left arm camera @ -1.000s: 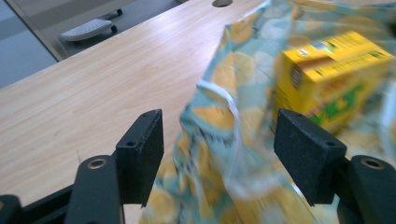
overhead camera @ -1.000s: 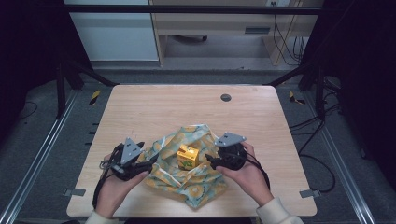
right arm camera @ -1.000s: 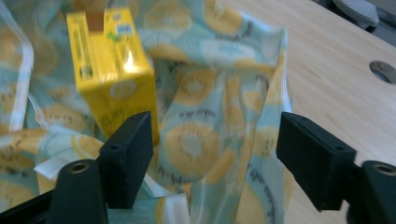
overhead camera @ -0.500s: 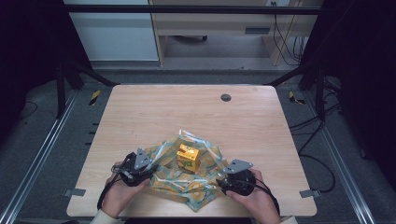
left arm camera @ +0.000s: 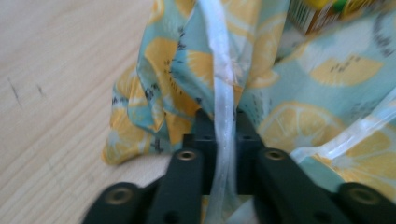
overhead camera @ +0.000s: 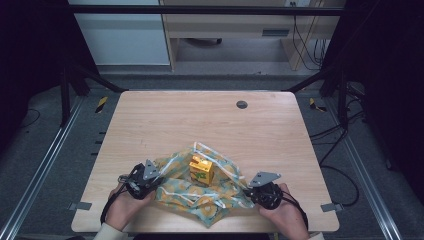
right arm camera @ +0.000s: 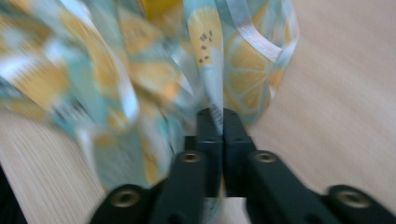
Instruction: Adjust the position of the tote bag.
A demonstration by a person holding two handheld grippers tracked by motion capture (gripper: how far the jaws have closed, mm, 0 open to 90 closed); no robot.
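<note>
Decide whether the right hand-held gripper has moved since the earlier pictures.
Yes. The right hand-held gripper moved toward the table's near edge, away from the yellow box.

Teal cloth [overhead camera: 200,192] with yellow lemon slices; yellow-green carton [overhead camera: 201,170].

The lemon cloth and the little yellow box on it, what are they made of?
The lemon cloth looks like thin woven fabric, matte: it crumples in soft folds, with a white stitched edge band. The little yellow box seems to be printed cardboard, with sharp corners and a slightly glossy print.
</note>
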